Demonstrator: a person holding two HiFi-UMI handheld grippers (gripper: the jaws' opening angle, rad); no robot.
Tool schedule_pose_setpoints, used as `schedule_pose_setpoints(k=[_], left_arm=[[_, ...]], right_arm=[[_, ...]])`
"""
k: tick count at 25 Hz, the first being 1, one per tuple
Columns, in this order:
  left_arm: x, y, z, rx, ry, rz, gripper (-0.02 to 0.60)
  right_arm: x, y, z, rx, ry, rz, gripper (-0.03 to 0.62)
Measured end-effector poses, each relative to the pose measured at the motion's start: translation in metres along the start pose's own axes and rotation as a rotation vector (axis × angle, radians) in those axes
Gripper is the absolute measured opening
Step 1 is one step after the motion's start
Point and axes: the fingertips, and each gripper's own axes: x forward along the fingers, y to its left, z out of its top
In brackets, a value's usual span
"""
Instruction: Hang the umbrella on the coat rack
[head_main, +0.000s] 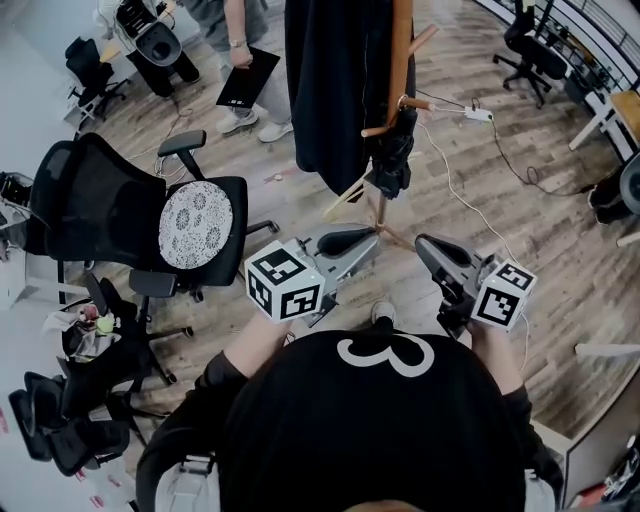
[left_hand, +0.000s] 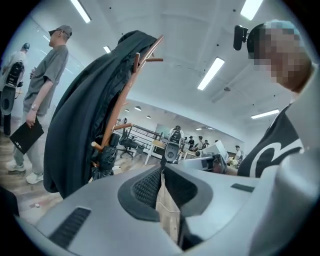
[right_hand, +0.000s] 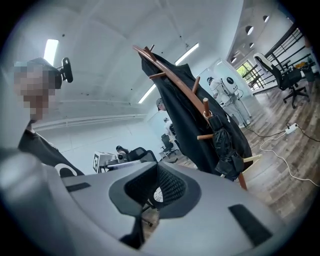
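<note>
Closest to the head camera is the wearer's black shirt (head_main: 380, 430), with both tools held out ahead of it, short of the coat rack (head_main: 401, 50).

The jaws of the left gripper (head_main: 365, 240) are closed together, with only a thin slit between the pads and nothing held. The jaws of the right gripper (head_main: 428, 250) are likewise closed and empty. Neither gripper touches the rack.

The folded black umbrella (head_main: 393, 150) hangs at a wooden peg on the rack's pole, just beside the dark coat (head_main: 330, 80) draped over the upper pegs.

- Left of the rack: a black office chair (head_main: 110, 205) carrying a round patterned cushion (head_main: 195, 225).
- Beyond the rack: a bystander holding a black folder (head_main: 248, 78).
- Right of the rack: a white power strip (head_main: 478, 114) on the wood floor (head_main: 520, 230).
</note>
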Motion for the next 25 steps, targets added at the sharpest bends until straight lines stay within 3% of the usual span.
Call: schedule_pose_setpoints(k=[5, 14, 25], left_arm=[[-0.035, -0.039, 0.003, 0.035, -0.031, -0.021, 0.021], [-0.072, -0.088, -0.008, 0.006, -0.040, -0.077, 0.017], [-0.087, -0.102, -0.021, 0.038, -0.024, -0.055, 0.017]], right_arm=[[-0.009, 0.041, -0.019, -0.018, -0.023, 0.007, 0.026], [-0.023, 0.092, -0.048, -0.030, -0.040, 0.032, 0.026], [-0.031, 0.117, -0.061, -0.046, -0.042, 0.021, 0.026]])
